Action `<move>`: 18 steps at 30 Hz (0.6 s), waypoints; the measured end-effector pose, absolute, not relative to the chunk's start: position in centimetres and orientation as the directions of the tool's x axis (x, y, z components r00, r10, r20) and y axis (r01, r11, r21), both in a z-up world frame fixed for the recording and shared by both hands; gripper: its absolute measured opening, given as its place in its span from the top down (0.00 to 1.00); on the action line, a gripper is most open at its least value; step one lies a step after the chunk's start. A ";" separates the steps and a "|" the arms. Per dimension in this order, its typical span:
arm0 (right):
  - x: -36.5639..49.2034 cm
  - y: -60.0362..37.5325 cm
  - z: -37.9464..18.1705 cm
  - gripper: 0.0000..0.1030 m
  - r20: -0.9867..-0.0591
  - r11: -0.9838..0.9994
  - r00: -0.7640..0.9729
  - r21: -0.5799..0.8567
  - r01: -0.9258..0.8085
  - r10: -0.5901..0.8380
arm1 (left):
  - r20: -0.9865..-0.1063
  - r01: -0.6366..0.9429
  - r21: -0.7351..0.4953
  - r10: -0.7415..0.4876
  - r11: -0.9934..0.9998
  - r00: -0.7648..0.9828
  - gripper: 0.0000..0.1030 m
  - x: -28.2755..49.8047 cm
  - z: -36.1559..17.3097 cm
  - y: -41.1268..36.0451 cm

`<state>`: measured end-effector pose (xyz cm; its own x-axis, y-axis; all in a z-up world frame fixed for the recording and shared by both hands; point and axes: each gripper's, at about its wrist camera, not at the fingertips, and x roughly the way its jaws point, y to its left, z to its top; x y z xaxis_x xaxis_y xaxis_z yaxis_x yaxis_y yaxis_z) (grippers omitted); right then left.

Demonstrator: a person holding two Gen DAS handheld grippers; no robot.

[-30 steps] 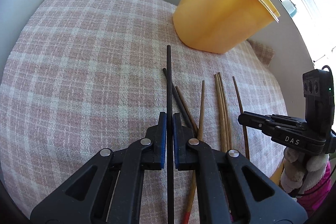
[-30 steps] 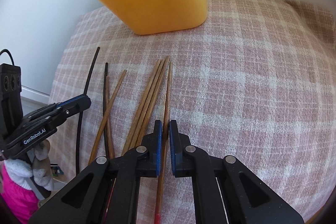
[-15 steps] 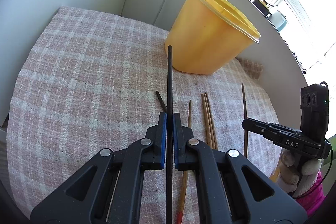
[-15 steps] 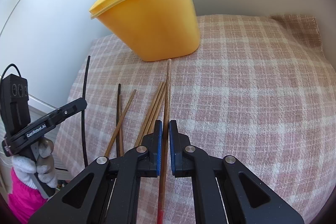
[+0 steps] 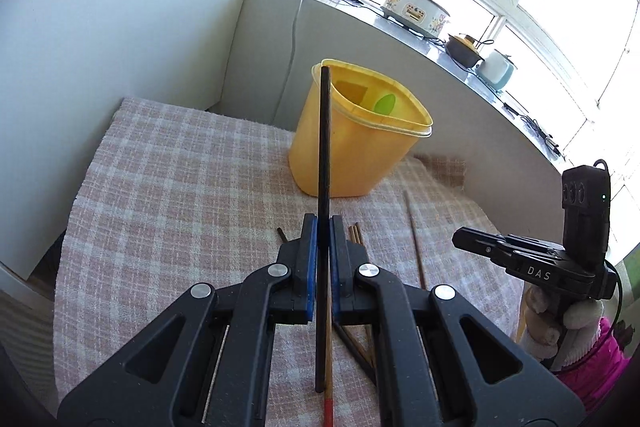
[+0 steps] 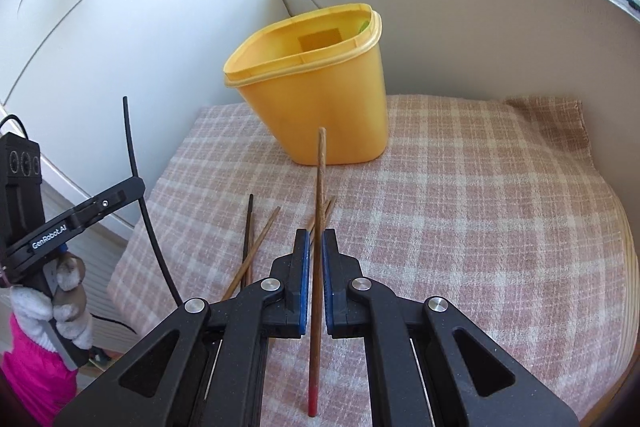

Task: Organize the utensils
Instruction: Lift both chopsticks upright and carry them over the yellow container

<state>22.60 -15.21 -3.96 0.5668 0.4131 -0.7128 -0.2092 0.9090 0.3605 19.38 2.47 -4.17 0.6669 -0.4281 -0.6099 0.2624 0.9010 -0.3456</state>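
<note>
My left gripper (image 5: pixel 323 227) is shut on a black chopstick (image 5: pixel 324 147), held above the checked cloth with its tip up against the rim of the yellow tub (image 5: pixel 356 147). My right gripper (image 6: pixel 315 239) is shut on a brown chopstick (image 6: pixel 320 195) with a red end, its tip pointing at the yellow tub (image 6: pixel 320 95). Several more chopsticks (image 6: pixel 256 247) lie on the cloth beneath both grippers. The left gripper (image 6: pixel 136 183) with its black chopstick (image 6: pixel 136 179) also shows at the left of the right wrist view, and the right gripper (image 5: pixel 460 239) at the right of the left wrist view.
Inside the tub there is something green (image 5: pixel 385 103). The pink checked cloth (image 6: pixel 480 207) covers the table, with grey walls behind. A windowsill holds a rice cooker (image 5: pixel 416 9) and pots. Gloved hands (image 6: pixel 68 303) and pink sleeves hold the grippers.
Both grippers have risen off the cloth, each with its chopstick lifted clear. The tub's open top has come into view as the cameras climbed and tilted up.
</note>
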 end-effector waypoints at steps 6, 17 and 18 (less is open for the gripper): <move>22.3 -14.4 -3.4 0.96 -0.706 0.921 0.591 0.294 -0.255 0.390 | -0.585 0.292 -0.298 -0.416 0.909 0.696 0.97 18.7 -2.9 1.7; 28.1 -12.5 -10.9 0.86 -0.888 0.931 0.285 0.320 -0.178 0.360 | -0.592 0.272 -0.311 -0.409 0.911 0.694 0.97 19.7 -3.0 2.5; 28.4 -12.1 -11.3 0.86 -0.897 0.936 0.279 0.301 -0.182 0.343 | -0.593 0.270 -0.312 -0.409 0.911 0.693 0.97 19.8 -3.0 2.6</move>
